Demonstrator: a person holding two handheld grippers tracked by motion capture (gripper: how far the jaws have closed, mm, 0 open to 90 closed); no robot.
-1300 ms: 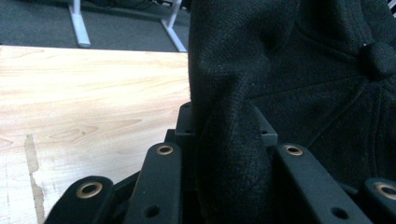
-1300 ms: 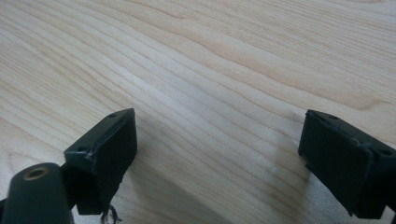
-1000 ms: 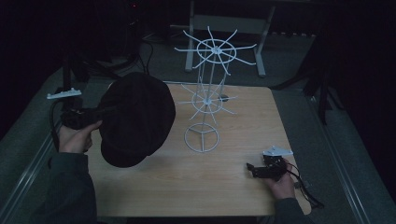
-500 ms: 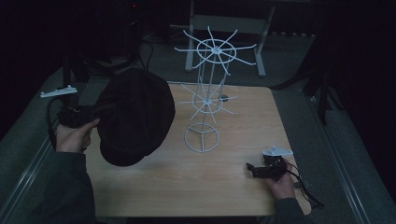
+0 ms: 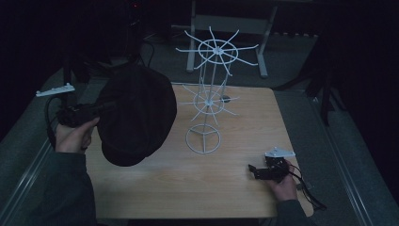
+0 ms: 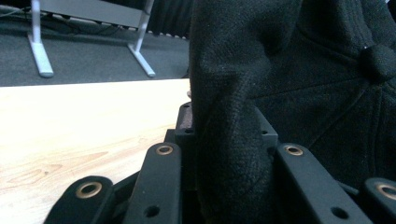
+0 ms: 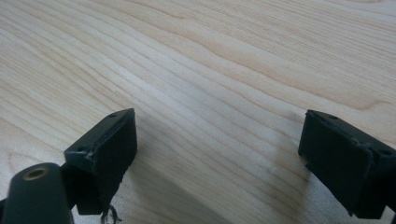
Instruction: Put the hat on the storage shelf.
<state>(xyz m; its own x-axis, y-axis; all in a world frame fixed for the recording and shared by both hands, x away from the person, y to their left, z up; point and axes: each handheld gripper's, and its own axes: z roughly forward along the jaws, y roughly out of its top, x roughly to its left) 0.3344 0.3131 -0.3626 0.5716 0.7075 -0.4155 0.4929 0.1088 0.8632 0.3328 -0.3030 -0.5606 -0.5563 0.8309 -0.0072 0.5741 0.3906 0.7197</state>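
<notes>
Since a second ago the cap (image 5: pixel 136 115) has tilted a little and drifted slightly left with the left hand-held gripper (image 5: pixel 101 108), while the right hand-held gripper (image 5: pixel 256 172) has kept still. Left jaws are clamped on a fold of the cap's edge, holding it in the air over the tabletop's (image 5: pixel 235 188) left side, left of the rack (image 5: pixel 209 101). Right jaws stand wide and empty, low over the wood near the right edge. Cloth is soft, thick black wool with a crown button (image 6: pixel 376 63); gripped by one fold, it could slip or sag. Thin white wire spokes on a slim post and ring base look light, so a careless push of the cap could snag a spoke and tip the rack.
</notes>
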